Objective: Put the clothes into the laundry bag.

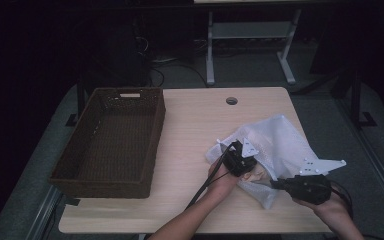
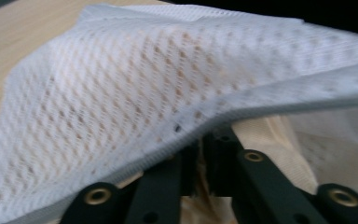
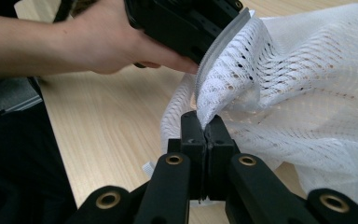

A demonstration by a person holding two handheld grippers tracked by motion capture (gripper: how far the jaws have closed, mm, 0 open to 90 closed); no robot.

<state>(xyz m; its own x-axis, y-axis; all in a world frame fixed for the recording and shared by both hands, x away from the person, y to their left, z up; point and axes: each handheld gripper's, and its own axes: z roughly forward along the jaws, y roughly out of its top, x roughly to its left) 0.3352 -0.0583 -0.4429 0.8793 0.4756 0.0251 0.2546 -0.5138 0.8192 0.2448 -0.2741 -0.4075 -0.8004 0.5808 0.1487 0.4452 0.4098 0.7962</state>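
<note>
A white mesh bag (image 1: pixel 280 140) lies crumpled on the right half of the wooden table (image 1: pixel 195 130). My right gripper (image 1: pixel 272 184) comes in from the bag's near side. In the right gripper view it (image 3: pixel 205 121) is shut on a fold of the mesh bag (image 3: pixel 307 93). My left gripper (image 1: pixel 236 146) is at the bag's left edge. In its own view the left gripper (image 2: pixel 204 140) has its jaws close together with a thin slit between them. Its tips are tucked under the hem of the mesh bag (image 2: pixel 144 93), beside cream cloth (image 2: pixel 270 140).
A dark brown wicker basket (image 1: pixel 100 187) stands empty on the table's left half. A cable hole (image 1: pixel 231 100) sits near the far edge. Grey floor and a white desk frame (image 1: pixel 210 50) lie beyond. The person's left hand (image 3: pixel 107 46) reaches across in front of my right gripper.
</note>
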